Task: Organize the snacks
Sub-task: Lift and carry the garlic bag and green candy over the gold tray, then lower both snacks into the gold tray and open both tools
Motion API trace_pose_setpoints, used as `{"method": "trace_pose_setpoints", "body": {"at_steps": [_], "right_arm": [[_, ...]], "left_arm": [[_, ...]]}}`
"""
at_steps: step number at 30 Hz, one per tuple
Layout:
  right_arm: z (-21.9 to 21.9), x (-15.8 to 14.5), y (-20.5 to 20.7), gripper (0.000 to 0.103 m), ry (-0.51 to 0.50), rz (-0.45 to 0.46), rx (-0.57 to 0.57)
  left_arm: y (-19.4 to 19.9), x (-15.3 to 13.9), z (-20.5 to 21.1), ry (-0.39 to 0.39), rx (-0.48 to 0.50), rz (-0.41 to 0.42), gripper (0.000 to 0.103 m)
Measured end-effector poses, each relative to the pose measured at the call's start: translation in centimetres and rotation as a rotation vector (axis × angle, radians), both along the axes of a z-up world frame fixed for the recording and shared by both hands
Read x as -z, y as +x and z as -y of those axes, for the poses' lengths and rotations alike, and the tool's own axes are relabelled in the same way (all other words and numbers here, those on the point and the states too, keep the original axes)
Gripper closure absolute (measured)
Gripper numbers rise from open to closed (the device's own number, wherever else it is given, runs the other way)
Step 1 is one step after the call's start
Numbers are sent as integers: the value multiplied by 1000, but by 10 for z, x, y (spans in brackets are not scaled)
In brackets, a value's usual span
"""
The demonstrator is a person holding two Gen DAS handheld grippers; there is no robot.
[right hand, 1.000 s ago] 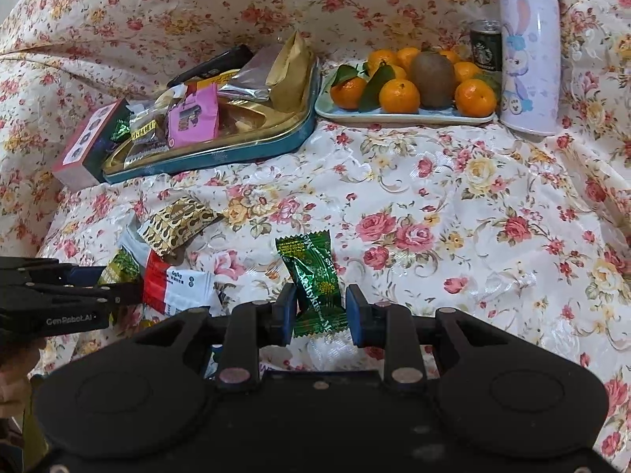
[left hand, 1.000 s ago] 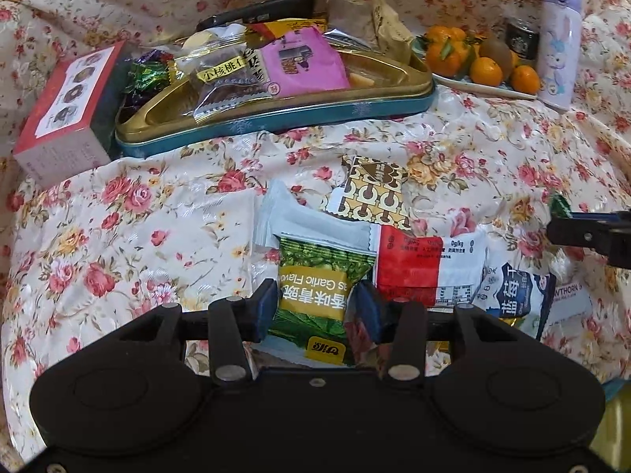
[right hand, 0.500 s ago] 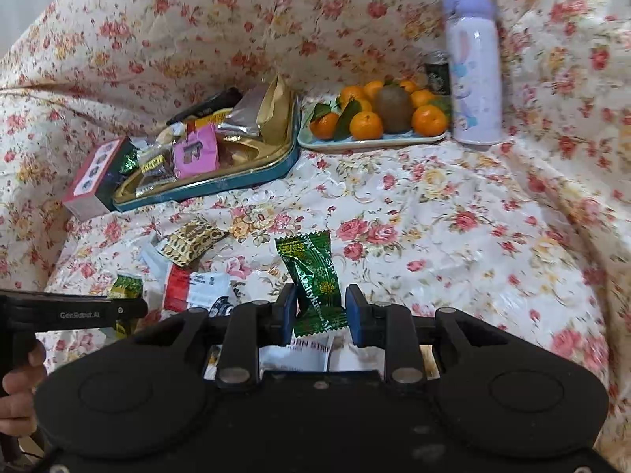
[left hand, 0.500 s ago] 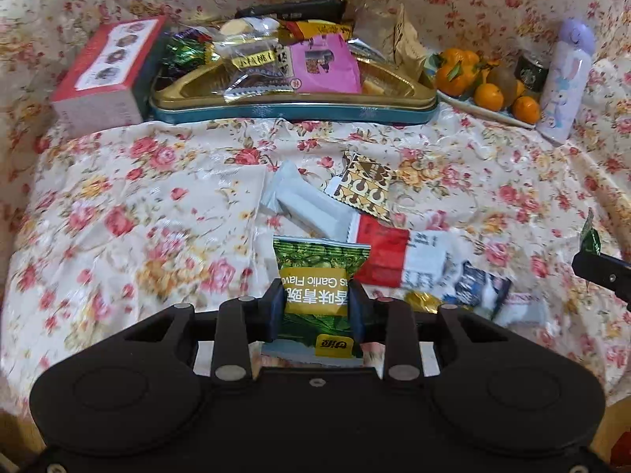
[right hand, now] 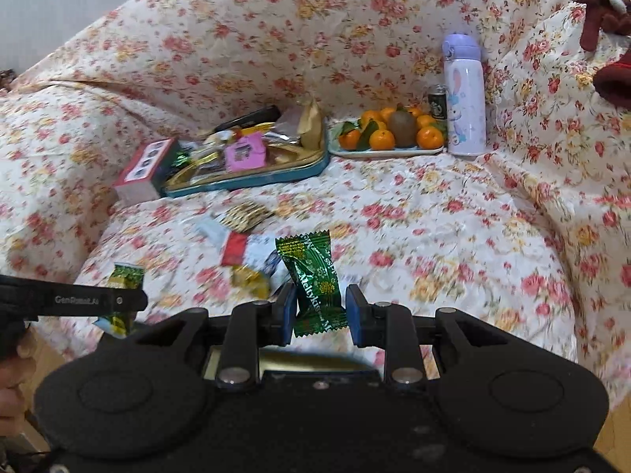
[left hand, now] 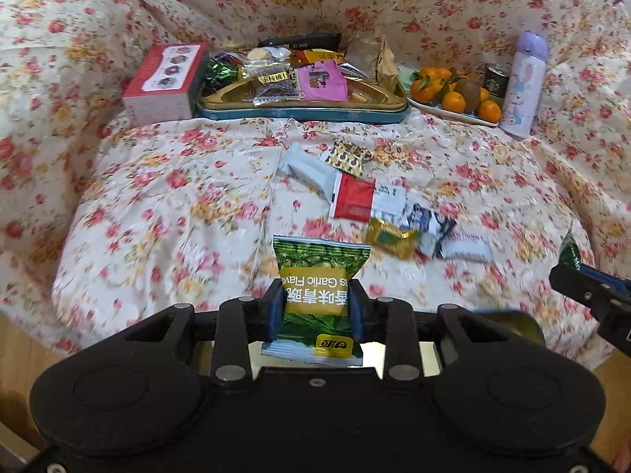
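My left gripper (left hand: 315,309) is shut on a green and yellow garlic pea packet (left hand: 317,276), held above the front of the floral-covered seat. My right gripper (right hand: 320,309) is shut on a dark green candy (right hand: 315,280), also lifted off the cloth. Loose snacks lie mid-seat: a red and white packet (left hand: 361,199), a white packet (left hand: 305,165), a brown patterned packet (left hand: 349,153), a gold candy (left hand: 390,236) and a blue packet (left hand: 430,222). A gold and teal tin tray (left hand: 299,108) full of snacks sits at the back.
A red box (left hand: 163,79) stands left of the tray. A plate of oranges and a kiwi (left hand: 453,94), a dark can (left hand: 495,79) and a lilac bunny bottle (left hand: 522,86) stand at the back right. A brown plush toy (right hand: 607,15) hangs at the far right.
Both grippers have pulled back and up from the seat, each still holding its snack. The scene looks smaller and farther, and a gold candy once hidden now shows among the loose packets.
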State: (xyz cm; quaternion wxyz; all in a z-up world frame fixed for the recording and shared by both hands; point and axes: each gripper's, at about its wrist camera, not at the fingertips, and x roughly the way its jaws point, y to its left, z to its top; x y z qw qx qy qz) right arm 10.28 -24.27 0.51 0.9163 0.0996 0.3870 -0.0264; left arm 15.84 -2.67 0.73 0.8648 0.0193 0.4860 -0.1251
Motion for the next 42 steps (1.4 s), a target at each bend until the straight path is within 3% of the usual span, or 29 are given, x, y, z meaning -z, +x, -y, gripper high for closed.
{"method": "trace_pose_setpoints", "body": {"at_steps": [4, 11, 23, 37, 42], "right_arm": [[-12, -2, -23, 74, 2, 7, -18], [-30, 3, -56, 74, 7, -9, -39], [-37, 24, -103, 74, 15, -115, -28], [-36, 22, -103, 74, -12, -107, -21], [-34, 23, -102, 73, -12, -116, -20]], "left_arm": [[-26, -2, -3, 11, -13, 10, 62], [-59, 12, -2, 20, -11, -56, 62], [-93, 29, 10, 47, 19, -108, 62], [-99, 30, 15, 129, -4, -66, 61], [-100, 28, 14, 132, -7, -46, 56]]}}
